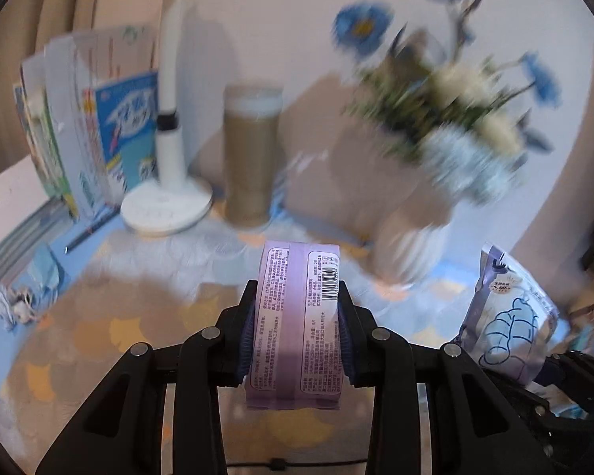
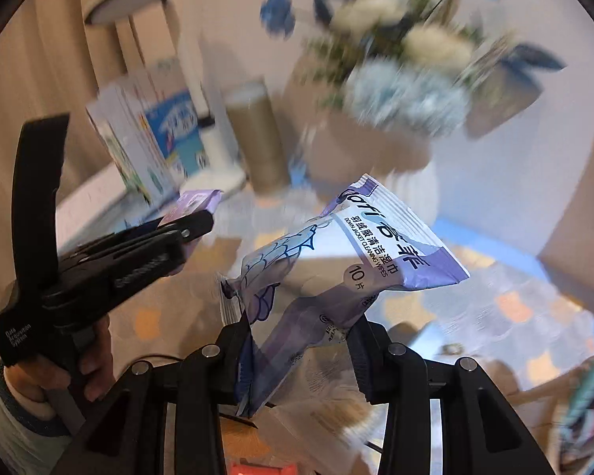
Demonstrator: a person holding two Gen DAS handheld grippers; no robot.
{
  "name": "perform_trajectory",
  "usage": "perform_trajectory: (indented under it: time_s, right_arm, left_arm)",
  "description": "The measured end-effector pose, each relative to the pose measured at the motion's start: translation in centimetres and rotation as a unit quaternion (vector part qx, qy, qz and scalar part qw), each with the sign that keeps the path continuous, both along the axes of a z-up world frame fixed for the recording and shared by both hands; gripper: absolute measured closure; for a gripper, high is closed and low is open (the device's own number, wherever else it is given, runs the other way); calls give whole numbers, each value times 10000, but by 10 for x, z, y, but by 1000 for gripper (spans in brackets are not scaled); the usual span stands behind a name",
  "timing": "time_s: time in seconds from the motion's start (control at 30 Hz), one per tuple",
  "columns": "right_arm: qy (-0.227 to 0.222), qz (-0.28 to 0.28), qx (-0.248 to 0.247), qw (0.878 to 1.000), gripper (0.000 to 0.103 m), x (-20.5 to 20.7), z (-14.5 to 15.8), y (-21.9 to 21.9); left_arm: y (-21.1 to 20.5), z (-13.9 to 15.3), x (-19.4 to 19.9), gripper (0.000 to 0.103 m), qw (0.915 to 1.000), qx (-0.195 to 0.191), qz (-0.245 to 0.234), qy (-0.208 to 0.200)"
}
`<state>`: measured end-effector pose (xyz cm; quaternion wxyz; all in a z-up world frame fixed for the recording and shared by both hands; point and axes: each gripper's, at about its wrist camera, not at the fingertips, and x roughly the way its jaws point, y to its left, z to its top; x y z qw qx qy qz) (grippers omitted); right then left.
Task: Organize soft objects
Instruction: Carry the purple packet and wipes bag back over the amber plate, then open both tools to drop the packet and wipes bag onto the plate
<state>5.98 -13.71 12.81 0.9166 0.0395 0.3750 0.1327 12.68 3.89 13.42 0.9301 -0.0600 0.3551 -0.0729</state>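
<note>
A pink-purple soft pack (image 1: 293,316) with printed text and a barcode stands upright between the pads of my left gripper (image 1: 297,293), which is shut on its sides and holds it above the patterned tablecloth (image 1: 99,316). In the right wrist view, my right gripper (image 2: 301,322) is shut on the lower end of a blue-and-white wipes pack (image 2: 356,245), which sticks up and tilts to the right. The same wipes pack (image 1: 511,316) shows at the left wrist view's right edge. The left gripper (image 2: 194,221), held by a hand, carries the pink-purple pack (image 2: 198,202) at the left.
At the back stand leaning books (image 1: 91,138), a white lamp base (image 1: 166,206), a tan cylinder (image 1: 251,158) and a blurred vase of blue and white flowers (image 1: 447,138). A pen (image 1: 87,233) and crumpled paper (image 1: 12,304) lie at the left.
</note>
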Motion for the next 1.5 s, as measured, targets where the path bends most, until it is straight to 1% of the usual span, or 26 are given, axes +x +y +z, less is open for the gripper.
perform_trajectory:
  time_s: [0.13, 0.23, 0.33, 0.43, 0.53, 0.57, 0.67, 0.73, 0.8, 0.83, 0.87, 0.9, 0.93, 0.97, 1.0, 1.1, 1.17, 1.23, 1.27, 1.3, 1.33, 1.37, 1.4, 1.43, 1.47, 1.5]
  right_arm:
    - [-424, -264, 32, 9987, 63, -31, 33, -31]
    - [-805, -601, -3, 9949, 63, -61, 58, -57]
    - [-1103, -1102, -2, 9878, 63, -87, 77, -86]
    - [-1369, -1656, -19, 9766, 63, -114, 92, -117]
    - [-1536, -2120, 6, 9651, 63, -135, 104, -143]
    - [-1587, -2282, 8, 9606, 63, -142, 107, -152]
    - [-1706, -2761, -108, 9458, 63, -162, 118, -181]
    - [-1739, -3066, -171, 9357, 63, -174, 122, -199]
    - [-1733, -3431, -164, 9230, 63, -188, 125, -219]
    - [-1725, -3536, -169, 9192, 63, -188, 125, -223]
    - [-1700, -3735, -196, 9117, 63, -195, 124, -233]
    - [-1672, -3857, -222, 9071, 63, -197, 124, -239]
    - [-1634, -3978, -242, 9025, 63, -202, 122, -246]
    - [-1578, -4110, -245, 8975, 63, -207, 119, -253]
    - [-1496, -4272, -223, 8914, 63, -213, 115, -263]
    - [-1269, -4539, -149, 8818, 63, -223, 104, -281]
    - [-1096, -4640, -121, 8790, 63, -226, 95, -288]
    - [-884, -4683, -60, 8791, 62, -225, 84, -294]
    - [-748, -4683, -29, 8804, 61, -225, 77, -298]
    - [-449, -4619, -1, 8858, 61, -220, 68, -301]
    - [-263, -4558, 21, 8897, 59, -218, 61, -305]
    - [-24, -4492, 58, 8934, 58, -215, 54, -307]
    - [139, -4476, 98, 8941, 56, -213, 48, -308]
    - [162, -4499, 126, 8929, 49, -215, 45, -311]
    - [86, -4553, 173, 8901, 42, -218, 45, -311]
    - [-6, -4599, 210, 8877, 39, -222, 46, -311]
  left_arm:
    - [-20, 44, -17, 71, 9986, -78, -291, -424]
    - [-46, 77, -29, 70, 9950, -141, -626, -769]
    - [-77, 100, -39, 70, 9884, -468, -1116, -923]
    - [-115, 116, -51, 70, 9792, -427, -1627, -1136]
    - [-156, 127, -60, 70, 9675, -394, -2184, -1210]
    - [-164, 127, -62, 70, 9651, -395, -2286, -1215]
    - [-201, 131, -65, 70, 9525, -385, -2777, -1192]
    - [-229, 132, -71, 70, 9423, -284, -3123, -1173]
    - [-259, 132, -77, 70, 9292, -196, -3499, -1177]
    - [-270, 132, -81, 70, 9237, -152, -3645, -1169]
    - [-283, 130, -85, 70, 9174, -104, -3805, -1158]
    - [-296, 128, -90, 70, 9099, -55, -3988, -1136]
    - [-309, 124, -95, 70, 9025, -7, -4163, -1101]
    - [-316, 122, -98, 70, 8981, 29, -4266, -1072]
    - [-327, 117, -102, 70, 8915, 95, -4412, -1023]
    - [-354, 100, -115, 70, 8743, 343, -4764, -860]
    - [-369, 87, -122, 69, 8665, 587, -4906, -712]
    - [-384, 69, -126, 65, 8600, 886, -5004, -475]
    - [-391, 61, -127, 58, 8549, 994, -5082, -321]
    - [-397, 51, -129, 57, 8492, 1104, -5162, -154]
    - [-400, 46, -131, 53, 8472, 1171, -5182, -80]
    - [-402, 42, -133, 44, 8446, 1213, -5215, -32]
    - [-403, 39, -136, 37, 8416, 1238, -5257, -16]
    - [-402, 39, -138, 28, 8403, 1249, -5275, -37]
    - [-402, 40, -138, 26, 8399, 1243, -5282, -98]
    - [-400, 42, -140, 26, 8389, 1216, -5302, -201]
